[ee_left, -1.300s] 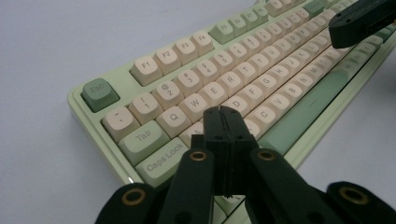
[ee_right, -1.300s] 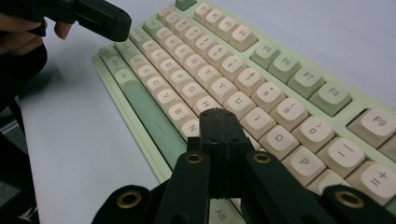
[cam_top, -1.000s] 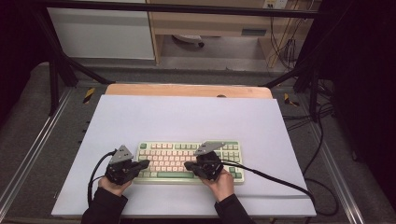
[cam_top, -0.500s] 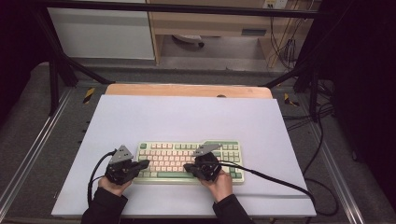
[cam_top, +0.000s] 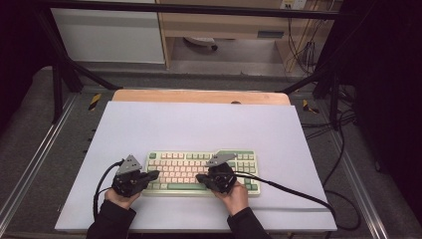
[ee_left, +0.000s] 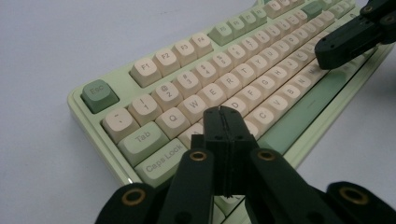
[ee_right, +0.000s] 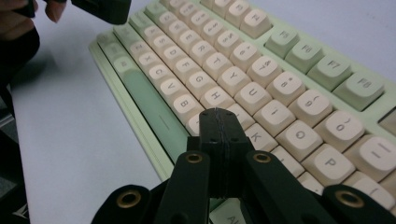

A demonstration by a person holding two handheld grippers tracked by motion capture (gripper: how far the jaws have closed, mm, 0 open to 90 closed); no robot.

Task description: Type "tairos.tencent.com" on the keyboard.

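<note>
The keyboard (cam_top: 201, 172) is unmoved since a second ago; left gripper (ee_left: 223, 122) and right gripper (ee_right: 217, 122) hover over its keys as before, jaws pressed together, poised for typing.

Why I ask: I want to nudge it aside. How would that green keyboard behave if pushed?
The keyboard looks rigid and lies flat, so it would probably slide in one piece on the smooth white table, not tip. Its raised keycaps would likely depress if pushed from above.

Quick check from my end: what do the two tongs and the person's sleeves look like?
Both the left tongs and right tongs are black, each with a grey three-cornered plate on top, brass-coloured pivot rings on the linkage and a black cable trailing off. The sleeves are dark.
</note>
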